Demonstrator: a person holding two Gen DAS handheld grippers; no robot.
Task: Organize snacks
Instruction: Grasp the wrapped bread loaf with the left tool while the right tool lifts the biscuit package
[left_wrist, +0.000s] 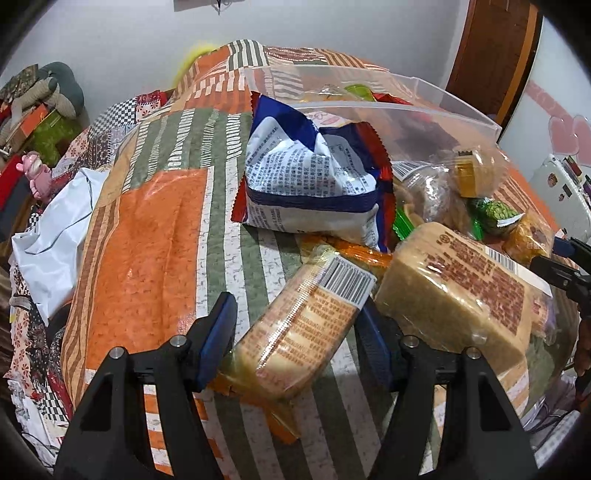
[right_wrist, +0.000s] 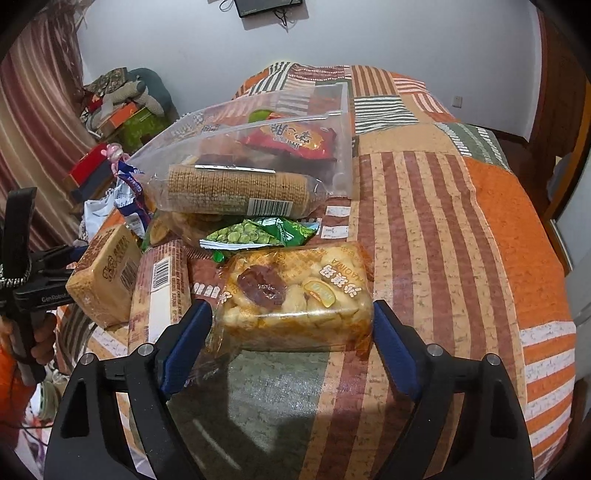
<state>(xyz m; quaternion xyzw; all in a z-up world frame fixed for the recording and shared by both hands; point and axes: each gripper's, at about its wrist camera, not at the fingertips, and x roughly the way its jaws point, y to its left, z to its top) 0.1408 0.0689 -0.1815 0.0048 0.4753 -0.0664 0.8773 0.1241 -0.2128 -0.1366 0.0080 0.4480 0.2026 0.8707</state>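
Observation:
My left gripper (left_wrist: 299, 317) is open, its blue pads on either side of a tan wafer pack (left_wrist: 299, 328) that lies on the table. A second tan pack (left_wrist: 458, 291) lies to its right, and a blue-and-white bag (left_wrist: 314, 173) leans against the clear bin (left_wrist: 369, 107). My right gripper (right_wrist: 291, 325) is open around a clear bag of puffed snacks (right_wrist: 299, 299), with both pads beside it. Behind that bag lie a green pea packet (right_wrist: 258, 234) and a cracker roll (right_wrist: 240, 190). The clear bin (right_wrist: 340, 147) holds a red packet (right_wrist: 295, 142).
The table has a patchwork orange, green and striped cloth (right_wrist: 443, 229). A white plastic bag (left_wrist: 55, 229) and cluttered boxes (right_wrist: 122, 114) lie off the left edge. A fridge (left_wrist: 561, 184) stands at the right. The left gripper's handle (right_wrist: 26, 273) shows in the right wrist view.

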